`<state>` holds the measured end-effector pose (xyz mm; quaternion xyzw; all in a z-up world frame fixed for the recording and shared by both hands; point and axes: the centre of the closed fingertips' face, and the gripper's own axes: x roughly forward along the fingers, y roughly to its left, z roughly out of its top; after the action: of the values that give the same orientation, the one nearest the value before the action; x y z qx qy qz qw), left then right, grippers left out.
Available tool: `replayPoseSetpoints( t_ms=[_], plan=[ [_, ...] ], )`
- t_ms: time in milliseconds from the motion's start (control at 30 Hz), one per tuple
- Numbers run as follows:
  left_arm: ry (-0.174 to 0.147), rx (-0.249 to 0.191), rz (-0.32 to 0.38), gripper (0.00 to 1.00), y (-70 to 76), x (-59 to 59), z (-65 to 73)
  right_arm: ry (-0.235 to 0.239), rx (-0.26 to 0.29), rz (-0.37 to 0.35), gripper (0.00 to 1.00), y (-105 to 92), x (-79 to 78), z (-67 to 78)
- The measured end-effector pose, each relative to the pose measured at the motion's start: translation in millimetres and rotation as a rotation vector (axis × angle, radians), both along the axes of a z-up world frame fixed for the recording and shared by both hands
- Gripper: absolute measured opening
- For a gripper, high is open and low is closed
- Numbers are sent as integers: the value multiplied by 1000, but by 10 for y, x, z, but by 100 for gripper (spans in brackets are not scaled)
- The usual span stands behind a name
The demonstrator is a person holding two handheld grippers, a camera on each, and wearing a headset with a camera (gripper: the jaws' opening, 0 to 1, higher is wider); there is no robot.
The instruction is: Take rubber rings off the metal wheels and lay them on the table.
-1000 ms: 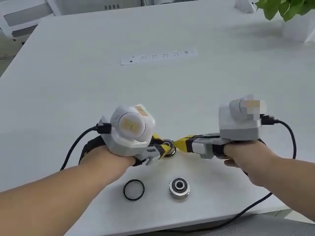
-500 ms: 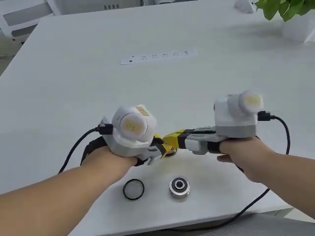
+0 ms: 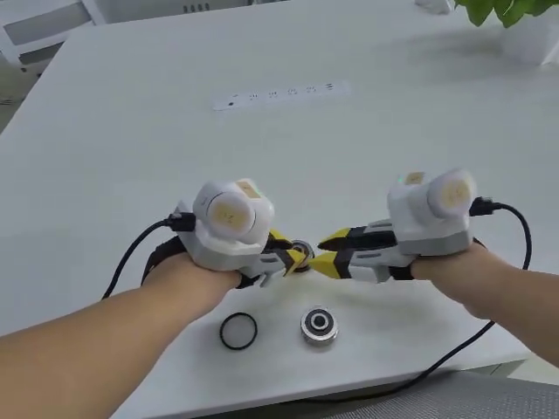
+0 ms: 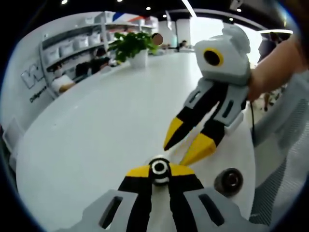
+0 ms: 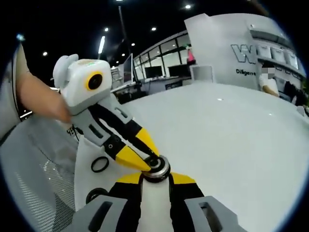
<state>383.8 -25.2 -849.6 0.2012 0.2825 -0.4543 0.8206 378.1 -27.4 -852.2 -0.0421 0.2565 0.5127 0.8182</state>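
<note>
Above table (image 3: 131,140), left tool (image 3: 293,256) pinches wheel (image 4: 159,167); right tool (image 4: 176,153) spread, tips beside it.

White power strip (image 3: 281,93) lying flat, far centre, long side running across the head view. Potted plant (image 3: 489,10) at far right corner, green leaves over white pot (image 3: 534,39). Left gripper view: wall shelves (image 4: 72,48) with white bins behind the plant. Right gripper view: lettered white wall (image 5: 251,53), ceiling spotlights (image 5: 102,44), dark monitors (image 5: 161,71) at the back
</note>
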Motion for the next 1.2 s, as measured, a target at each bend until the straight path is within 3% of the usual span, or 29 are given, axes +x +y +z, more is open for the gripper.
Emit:
replayPoseSetpoints(
  t_ms=[100,400,800,867,933,1200],
  plan=[
    [0,0,2,12,0,-3,-1,-16,-36,16,17,-7,2,-52],
    [2,-2,5,12,-2,-8,0,-32,-65,45,18,-12,26,-123],
    [3,-5,5,12,-4,-2,1,-26,-71,75,15,-14,-5,-128],
    [3,-5,5,12,-5,-2,1,-25,-73,79,12,-27,-3,-130],
    [3,-6,4,12,-5,-2,2,-28,-88,82,4,-70,-3,-139],
    [2,-6,6,12,-4,5,0,-7,-95,61,1,-65,-1,-137]
  ],
)
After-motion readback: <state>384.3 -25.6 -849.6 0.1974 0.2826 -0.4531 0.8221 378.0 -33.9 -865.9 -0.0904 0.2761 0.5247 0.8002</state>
